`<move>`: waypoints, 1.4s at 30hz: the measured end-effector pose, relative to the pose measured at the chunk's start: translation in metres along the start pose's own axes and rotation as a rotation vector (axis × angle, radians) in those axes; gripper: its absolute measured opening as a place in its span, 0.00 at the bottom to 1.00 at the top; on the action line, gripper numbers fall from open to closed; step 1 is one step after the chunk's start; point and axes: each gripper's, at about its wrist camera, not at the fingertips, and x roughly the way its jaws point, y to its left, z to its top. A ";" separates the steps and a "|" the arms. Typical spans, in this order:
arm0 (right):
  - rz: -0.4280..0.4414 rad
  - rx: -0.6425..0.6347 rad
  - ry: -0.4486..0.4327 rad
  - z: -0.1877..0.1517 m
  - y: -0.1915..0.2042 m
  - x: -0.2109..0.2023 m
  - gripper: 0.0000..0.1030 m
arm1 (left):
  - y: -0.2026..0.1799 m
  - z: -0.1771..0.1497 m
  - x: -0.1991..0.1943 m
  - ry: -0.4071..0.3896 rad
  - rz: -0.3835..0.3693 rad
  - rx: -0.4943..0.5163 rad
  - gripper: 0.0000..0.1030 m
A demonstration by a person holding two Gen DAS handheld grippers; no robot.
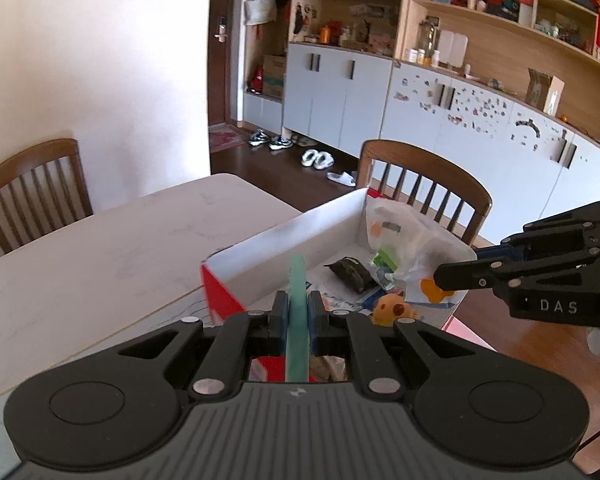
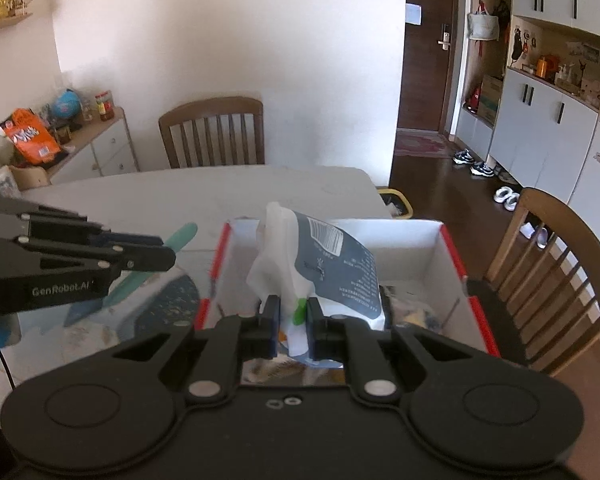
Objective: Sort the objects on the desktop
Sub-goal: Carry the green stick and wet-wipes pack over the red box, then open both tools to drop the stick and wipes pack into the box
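Here I read "GenRobot.AI" on my left gripper (image 2: 168, 258), clamped on a flat teal stick (image 1: 298, 312); my right gripper (image 2: 293, 312), marked "DAS", pinches a white-and-grey printed plastic pouch (image 2: 332, 264) over the white cardboard box (image 2: 452, 256).

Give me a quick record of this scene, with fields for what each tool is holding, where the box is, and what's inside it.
left tool: shut on a flat teal stick, held near the box's near corner
right tool: shut on a white and blue plastic pouch, held over the open box
box: white inside, red outside, open top, on the pale table at its edge
box contents: a dark packet, a yellow plush toy, printed papers
chairs: one beyond the box, one at the table's far side
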 end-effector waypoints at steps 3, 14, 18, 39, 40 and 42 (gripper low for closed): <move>-0.011 -0.013 0.019 -0.001 -0.007 0.004 0.12 | -0.004 0.005 0.015 0.017 -0.004 0.008 0.09; -0.048 -0.074 0.089 -0.006 -0.032 0.029 0.12 | -0.017 0.017 0.076 0.110 -0.007 0.043 0.09; -0.057 -0.110 0.112 -0.009 -0.042 0.039 0.12 | -0.020 0.020 0.097 0.151 -0.006 0.068 0.09; 0.007 -0.122 0.150 0.005 -0.062 0.086 0.13 | -0.024 0.014 0.185 0.348 0.011 0.137 0.09; 0.012 -0.124 0.160 0.005 -0.060 0.090 0.13 | -0.024 0.013 0.186 0.354 0.011 0.141 0.09; 0.016 -0.131 0.174 0.003 -0.056 0.097 0.13 | -0.024 0.012 0.189 0.363 0.009 0.141 0.09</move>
